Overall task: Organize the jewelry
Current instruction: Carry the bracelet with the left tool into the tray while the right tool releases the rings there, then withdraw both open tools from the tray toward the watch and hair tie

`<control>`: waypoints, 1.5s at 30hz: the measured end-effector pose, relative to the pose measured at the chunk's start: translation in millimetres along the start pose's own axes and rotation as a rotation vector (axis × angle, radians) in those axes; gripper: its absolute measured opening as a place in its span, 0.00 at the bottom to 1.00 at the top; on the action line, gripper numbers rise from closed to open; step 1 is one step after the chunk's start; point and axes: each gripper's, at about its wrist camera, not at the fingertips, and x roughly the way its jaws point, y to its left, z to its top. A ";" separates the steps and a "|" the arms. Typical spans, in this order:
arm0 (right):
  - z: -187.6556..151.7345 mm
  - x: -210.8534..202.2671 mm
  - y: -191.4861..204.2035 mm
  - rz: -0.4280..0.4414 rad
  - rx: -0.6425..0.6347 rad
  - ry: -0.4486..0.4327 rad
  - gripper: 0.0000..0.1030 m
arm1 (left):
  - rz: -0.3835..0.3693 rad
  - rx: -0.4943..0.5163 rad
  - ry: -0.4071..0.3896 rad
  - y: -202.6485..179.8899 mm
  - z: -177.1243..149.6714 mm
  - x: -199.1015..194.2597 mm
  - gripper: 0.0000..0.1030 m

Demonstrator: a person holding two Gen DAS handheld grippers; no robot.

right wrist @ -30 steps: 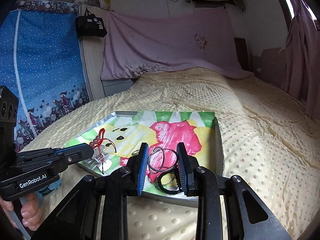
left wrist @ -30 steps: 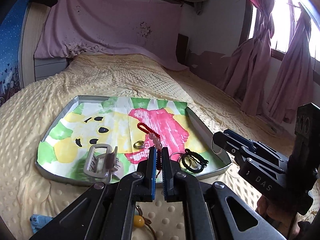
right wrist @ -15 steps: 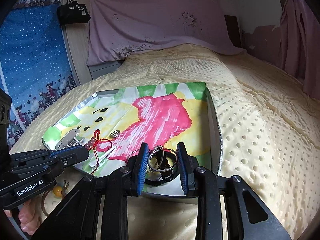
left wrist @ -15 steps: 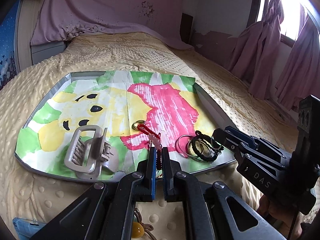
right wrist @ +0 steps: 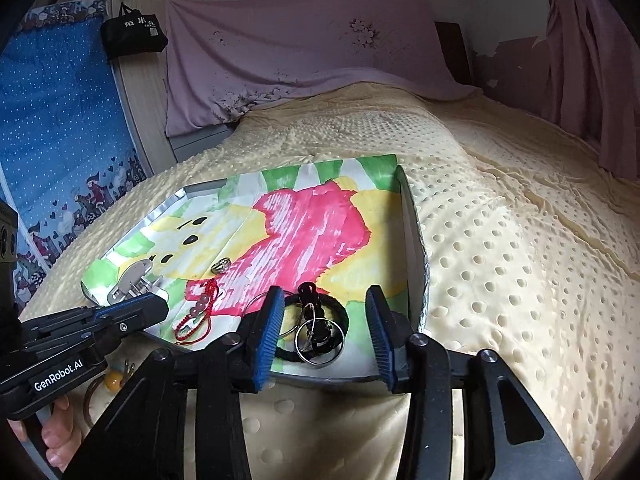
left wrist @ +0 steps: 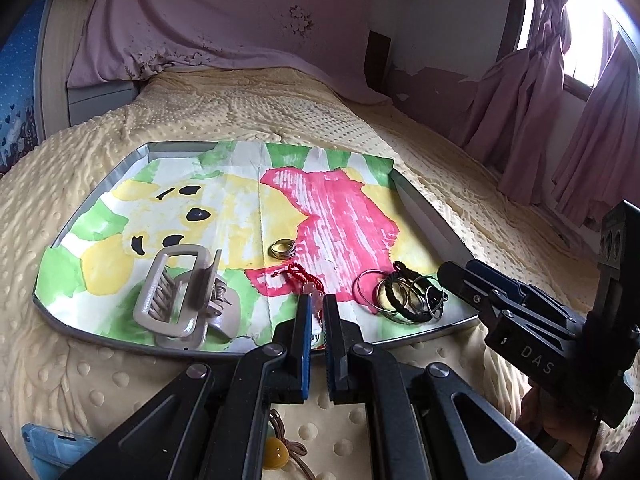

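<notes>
Left wrist view looks along the left tool (left wrist: pixel 316 316), whose blue-padded fingers (left wrist: pixel 305 332) stand close together over the near rim of a grey tray (left wrist: pixel 434 224) lying on a bed with a yellow dotted blanket (left wrist: pixel 248 112). A red cord bracelet (left wrist: pixel 298 276) with pale beads passes between the fingers, which look pinched on its near end, while the rest of the cord lies on the tray's painted paper liner (left wrist: pixel 328 216). To its left on the liner sits a beige hair claw clip (left wrist: pixel 180 296). Farther in, near the middle, rests a small metal ring (left wrist: pixel 282 248). To the right of the bracelet, near the tray's front right corner, lies a heap of wire hoops and black bands (left wrist: pixel 404 294). On the blanket below the left tool an amber bead on a brown cord (left wrist: pixel 276 454) shows.

From the right wrist view, the right tool (right wrist: pixel 326 328) is spread wide and holds nothing; its fingers (right wrist: pixel 266 332) flank the heap of hoops and bands (right wrist: pixel 318 328) without touching it. The red bracelet (right wrist: pixel 198 314) lies on the liner just ahead of the left tool (right wrist: pixel 136 312); from this side I cannot tell whether it is gripped. The ring (right wrist: pixel 221 266) and clip (right wrist: pixel 134 280) lie beyond.
</notes>
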 end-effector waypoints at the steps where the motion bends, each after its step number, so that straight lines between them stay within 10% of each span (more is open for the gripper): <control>1: -0.1 -3.3 -1.4 -0.002 0.005 -0.010 0.40 | -0.001 -0.001 -0.005 -0.2 -0.2 -1.2 0.05; 14: 0.6 -36.3 -12.9 -0.035 0.042 -0.107 0.49 | 0.003 0.008 -0.053 -4.3 -2.3 -18.4 0.07; 17: 0.3 -42.5 -12.8 -0.040 0.042 -0.121 0.57 | 0.008 0.009 -0.065 -5.2 -4.0 -23.1 0.20; 21: -1.3 -49.7 -13.1 -0.045 0.036 -0.126 0.60 | 0.032 0.009 -0.117 -6.8 -6.7 -35.2 0.64; 33: -6.5 -79.3 -8.1 -0.050 0.019 -0.180 0.86 | 0.081 -0.005 -0.257 -5.4 -11.7 -77.9 0.97; 45: -21.1 -138.7 22.7 -0.026 -0.018 -0.304 0.96 | 0.208 -0.018 -0.372 8.7 -41.8 -147.1 1.00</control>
